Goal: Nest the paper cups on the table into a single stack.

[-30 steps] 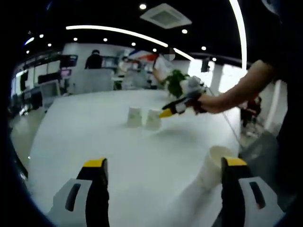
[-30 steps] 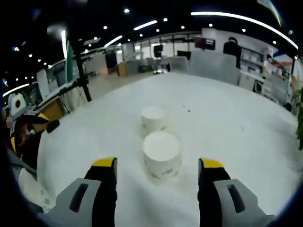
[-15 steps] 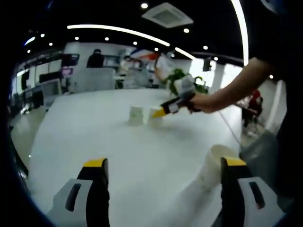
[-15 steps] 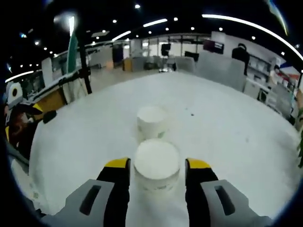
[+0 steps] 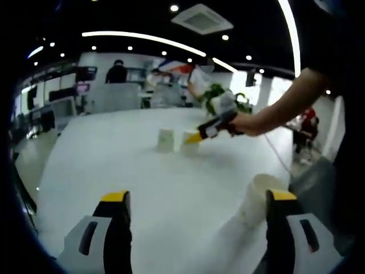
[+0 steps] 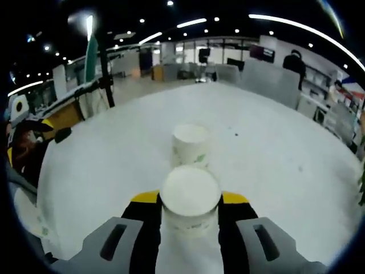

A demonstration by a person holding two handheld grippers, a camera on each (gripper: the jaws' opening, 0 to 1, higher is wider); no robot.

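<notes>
Paper, thin and white: the right tool [image 6: 190,201] is clenched on the near upturned cup [image 6: 190,197], the second cup [image 6: 190,144] just beyond at twelve o'clock on the table [image 6: 274,165]. Squeezing too hard could crumple it. The left tool [image 5: 197,197] hangs released, a mouth-up cup [image 5: 256,200] beside its right jaw; green marks show, no readable writing.

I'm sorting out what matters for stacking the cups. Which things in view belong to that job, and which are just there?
Belongs to the job:
- near cup, upside down, gripped by the right tool
- far cup, upside down behind it
- stack of cups lying by the left tool
- white table

Just there:
- green plant
- monitors
</notes>
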